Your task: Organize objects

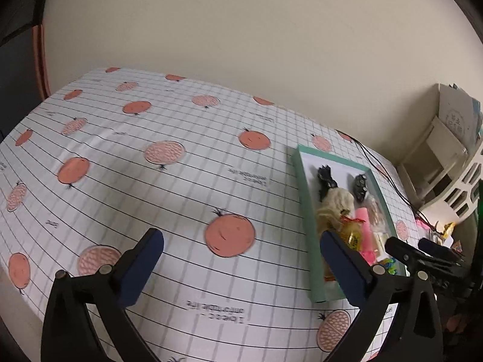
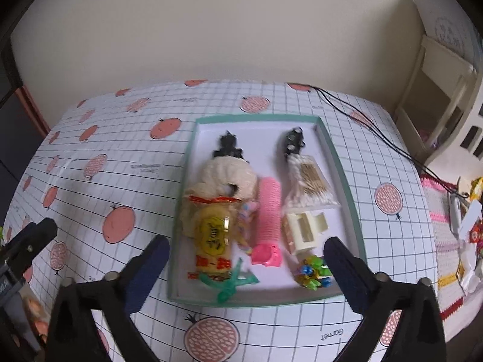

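A teal-rimmed tray (image 2: 341,163) on the table holds a cream scrunchie (image 2: 226,175), two black hair clips (image 2: 228,147), a pack of cotton swabs (image 2: 311,181), a pink roller (image 2: 268,208), a yellow snack packet (image 2: 211,235), a cream claw clip (image 2: 302,232), a green clip (image 2: 232,283) and small colourful clips (image 2: 314,273). My right gripper (image 2: 246,249) hovers open over the tray's near end, holding nothing. My left gripper (image 1: 241,241) is open over bare tablecloth, left of the tray (image 1: 302,181). The left gripper's tip (image 2: 33,235) shows at the right wrist view's left edge.
The tablecloth (image 1: 151,181) has a grid and orange fruit prints. Black cables (image 2: 362,120) run off the table's far right corner. A white shelf unit (image 2: 437,90) stands to the right. A knitted mat (image 2: 446,241) with small packets lies beyond the table's right edge.
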Available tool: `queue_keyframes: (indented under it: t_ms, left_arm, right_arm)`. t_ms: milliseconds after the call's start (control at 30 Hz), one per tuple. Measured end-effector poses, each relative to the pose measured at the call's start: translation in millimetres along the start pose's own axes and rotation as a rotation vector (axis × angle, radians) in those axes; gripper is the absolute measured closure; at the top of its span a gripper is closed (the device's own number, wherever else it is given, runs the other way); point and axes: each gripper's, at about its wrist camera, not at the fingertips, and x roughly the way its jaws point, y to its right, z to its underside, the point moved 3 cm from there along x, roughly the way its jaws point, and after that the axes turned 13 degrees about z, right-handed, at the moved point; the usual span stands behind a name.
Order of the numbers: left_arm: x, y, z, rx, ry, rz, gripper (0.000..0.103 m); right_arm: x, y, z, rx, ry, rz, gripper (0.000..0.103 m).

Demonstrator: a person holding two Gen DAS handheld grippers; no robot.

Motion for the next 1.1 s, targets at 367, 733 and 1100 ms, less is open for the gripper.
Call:
queue_keyframes:
  t_ms: [367,733,1100]
  left_arm:
    - [-16,-12,-3,0.008,0.049,-0.024,0.0]
    - [-31,-3,18,0.052,0.131,-0.081,0.0]
    - [-19,-12,66,0.096,0.1,-0.167,0.0]
  right_arm:
    - [-15,-19,11,0.028,0.041,-0.02,0.0]
    - [-20,-25,48,0.064,0.054,-0.013,0.0]
    - [8,-18,108,0.102,-0.007,0.009,0.0]
